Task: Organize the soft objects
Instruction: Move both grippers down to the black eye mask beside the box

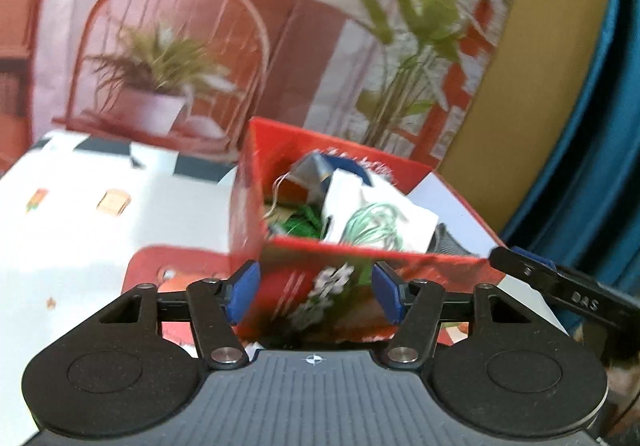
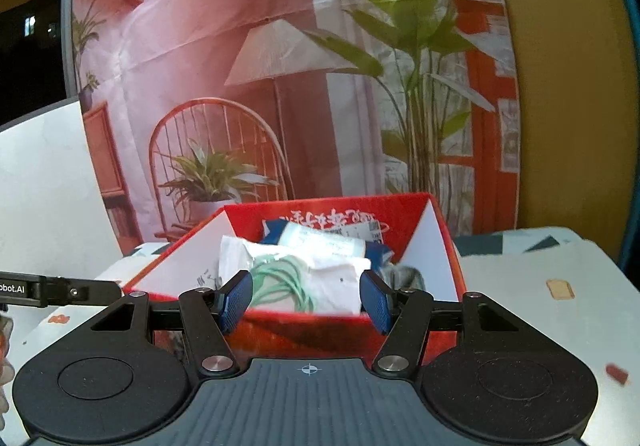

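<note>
Red box [image 2: 404,330] sat open-topped on the table [image 2: 520,286], white inner walls showing, white script on its far wall. Inside, piled loosely: a white pouch [image 2: 340,278] holding a coiled pale-green cord [image 2: 280,286]; behind it a blue-and-white packet [image 2: 320,240]; green tangled material [image 1: 304,224] lower down.

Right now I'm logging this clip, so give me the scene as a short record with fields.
container: red box, open at the top, on the patterned table
contents: white packet with a green coiled cord, a blue-and-white packet behind it, other items unclear
left gripper: open, empty, fingers either side of the box's near corner
right gripper: open, empty, facing the box's near wall
backdrop: printed room scene with chair and plants
</note>
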Action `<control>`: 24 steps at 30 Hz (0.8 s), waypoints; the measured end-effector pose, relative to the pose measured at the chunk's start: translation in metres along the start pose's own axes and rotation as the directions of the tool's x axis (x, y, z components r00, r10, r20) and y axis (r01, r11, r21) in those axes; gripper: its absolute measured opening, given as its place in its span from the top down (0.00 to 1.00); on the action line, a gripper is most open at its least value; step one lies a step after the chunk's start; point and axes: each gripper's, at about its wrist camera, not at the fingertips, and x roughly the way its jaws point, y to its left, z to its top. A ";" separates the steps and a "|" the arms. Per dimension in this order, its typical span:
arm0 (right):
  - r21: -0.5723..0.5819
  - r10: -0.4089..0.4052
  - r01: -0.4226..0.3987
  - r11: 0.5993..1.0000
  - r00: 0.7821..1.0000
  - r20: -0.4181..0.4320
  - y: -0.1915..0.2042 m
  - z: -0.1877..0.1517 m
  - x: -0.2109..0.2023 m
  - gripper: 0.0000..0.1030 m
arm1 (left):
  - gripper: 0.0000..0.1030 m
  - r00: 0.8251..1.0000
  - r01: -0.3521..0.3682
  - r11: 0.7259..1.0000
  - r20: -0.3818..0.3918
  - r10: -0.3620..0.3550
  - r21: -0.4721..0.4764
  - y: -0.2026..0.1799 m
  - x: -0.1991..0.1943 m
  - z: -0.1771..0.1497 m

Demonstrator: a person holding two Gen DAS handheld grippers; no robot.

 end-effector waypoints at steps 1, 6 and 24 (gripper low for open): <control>0.009 0.001 -0.001 1.000 1.000 -0.002 0.000 -0.005 -0.002 0.46 | 0.43 1.000 -0.005 1.000 -0.007 0.005 -0.006 0.001 0.002 -0.003; 0.070 0.022 -0.019 0.997 0.998 -0.054 -0.004 -0.032 -0.002 0.46 | 0.47 0.998 -0.014 1.000 -0.056 0.014 0.007 0.005 0.015 -0.015; -0.028 -0.154 0.153 0.988 0.945 -0.289 0.004 -0.101 0.041 0.37 | 0.47 0.976 -0.082 0.989 -0.190 0.105 0.125 0.011 0.061 -0.047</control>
